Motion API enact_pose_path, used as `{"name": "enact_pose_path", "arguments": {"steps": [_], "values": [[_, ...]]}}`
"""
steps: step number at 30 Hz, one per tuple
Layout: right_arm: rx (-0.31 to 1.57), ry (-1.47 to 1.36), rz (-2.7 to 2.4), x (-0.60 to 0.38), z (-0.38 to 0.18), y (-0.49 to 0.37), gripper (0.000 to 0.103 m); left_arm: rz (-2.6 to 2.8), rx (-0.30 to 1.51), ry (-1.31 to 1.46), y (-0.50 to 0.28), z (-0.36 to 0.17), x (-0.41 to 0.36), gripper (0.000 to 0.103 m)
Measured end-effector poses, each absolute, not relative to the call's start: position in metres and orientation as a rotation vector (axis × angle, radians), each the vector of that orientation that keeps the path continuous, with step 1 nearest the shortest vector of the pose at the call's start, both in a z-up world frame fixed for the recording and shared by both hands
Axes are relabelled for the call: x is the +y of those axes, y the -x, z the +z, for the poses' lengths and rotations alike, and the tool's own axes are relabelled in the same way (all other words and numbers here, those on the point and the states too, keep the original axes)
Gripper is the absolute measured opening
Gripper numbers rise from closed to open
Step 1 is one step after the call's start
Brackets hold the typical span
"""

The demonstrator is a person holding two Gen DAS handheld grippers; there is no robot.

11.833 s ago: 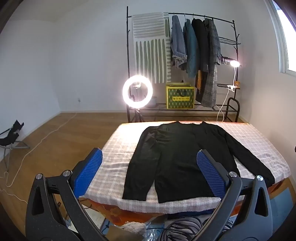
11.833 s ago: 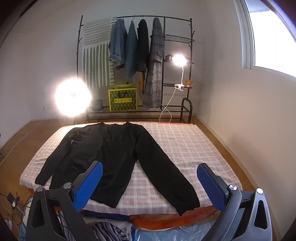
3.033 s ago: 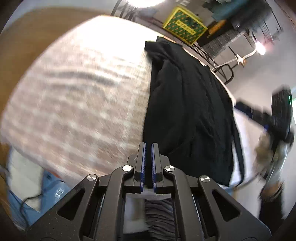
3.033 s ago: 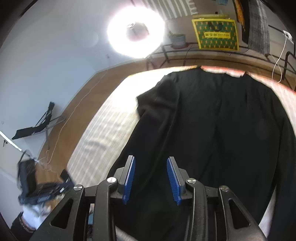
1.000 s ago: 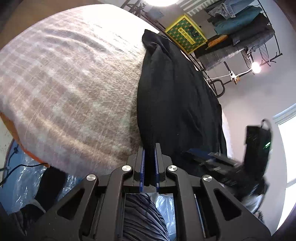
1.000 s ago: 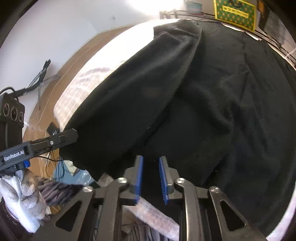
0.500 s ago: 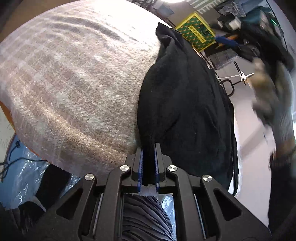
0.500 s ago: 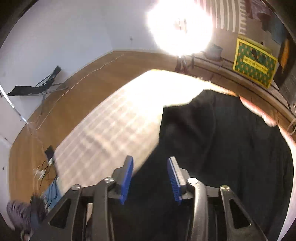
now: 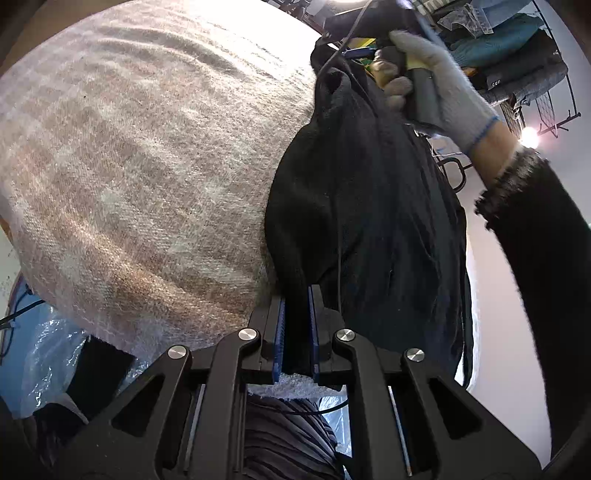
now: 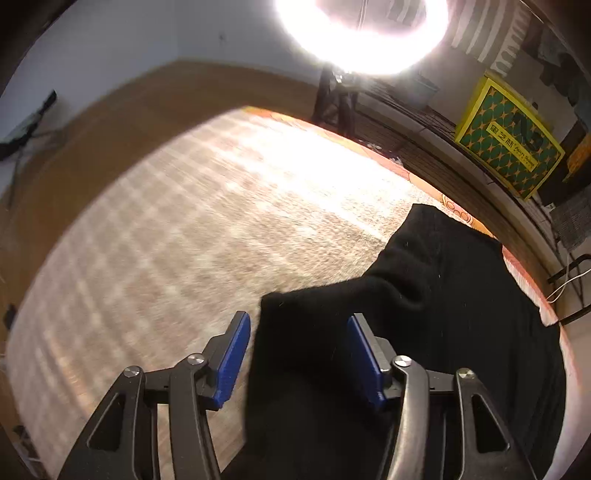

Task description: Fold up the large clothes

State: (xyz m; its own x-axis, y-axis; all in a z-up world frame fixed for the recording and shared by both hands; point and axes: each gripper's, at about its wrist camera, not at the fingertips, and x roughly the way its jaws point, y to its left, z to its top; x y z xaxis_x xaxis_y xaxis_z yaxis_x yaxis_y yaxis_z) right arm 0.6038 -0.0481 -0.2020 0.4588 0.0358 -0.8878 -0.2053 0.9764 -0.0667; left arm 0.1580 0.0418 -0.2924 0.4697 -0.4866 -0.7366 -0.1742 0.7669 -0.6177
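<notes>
A black sweater [image 9: 362, 206] lies on a checked blanket [image 9: 147, 166] over the table. My left gripper [image 9: 295, 295] is shut on the sweater's near hem at the table's front edge. In the left wrist view a gloved hand [image 9: 439, 77] holds the right gripper's handle over the sweater's far shoulder. My right gripper [image 10: 299, 332] is open, and its blue fingers [image 10: 232, 350] straddle a folded edge of the sweater [image 10: 424, 332] near the shoulder, not clamped on it.
A bright ring light [image 10: 362, 33] stands beyond the table's far edge. A yellow-green box [image 10: 509, 144] sits on the clothes rack behind. The blanket [image 10: 166, 240] spreads to the left of the sweater. Plastic bags and cables [image 9: 44, 350] lie under the front edge.
My right gripper has moved from the front hem to the far shoulder and has opened wider. My left gripper stays shut on the hem.
</notes>
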Motion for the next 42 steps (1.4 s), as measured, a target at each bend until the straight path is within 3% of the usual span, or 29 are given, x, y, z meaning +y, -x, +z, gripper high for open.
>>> {"name": "enact_pose_path", "arguments": {"steps": [2,4,6,13,21,23,24,34,42], "values": [[1.093,0.207,0.132,-0.048,-0.211,-0.613,0.042,-0.216,1.087,0.697,-0.159,-0.293,0.043,0.008],[1.104,0.225,0.128,-0.049,-0.218,-0.617,0.015,-0.219,1.087,0.686,-0.158,-0.293,0.043,0.008],[1.092,0.204,0.135,-0.054,-0.217,-0.617,0.0,-0.221,1.088,0.681,-0.158,-0.293,0.044,0.008],[0.973,0.054,0.06,-0.09,-0.183,-0.631,0.0,-0.22,1.08,0.678,-0.158,-0.293,0.041,0.008],[1.042,0.054,0.037,-0.1,-0.21,-0.644,0.0,-0.213,1.087,0.67,-0.159,-0.291,0.036,0.008],[1.03,0.008,0.06,-0.108,-0.203,-0.637,0.011,-0.214,1.091,0.688,-0.159,-0.292,0.039,0.008],[1.015,-0.012,0.084,-0.112,-0.196,-0.63,0.024,-0.215,1.092,0.693,-0.16,-0.292,0.041,0.008],[0.888,-0.13,0.243,-0.154,-0.098,-0.502,0.032,-0.172,1.015,0.671,-0.143,-0.273,0.076,0.013],[0.939,-0.175,0.361,-0.174,-0.107,-0.374,0.036,-0.175,1.034,0.696,-0.141,-0.278,0.082,0.013]]}}
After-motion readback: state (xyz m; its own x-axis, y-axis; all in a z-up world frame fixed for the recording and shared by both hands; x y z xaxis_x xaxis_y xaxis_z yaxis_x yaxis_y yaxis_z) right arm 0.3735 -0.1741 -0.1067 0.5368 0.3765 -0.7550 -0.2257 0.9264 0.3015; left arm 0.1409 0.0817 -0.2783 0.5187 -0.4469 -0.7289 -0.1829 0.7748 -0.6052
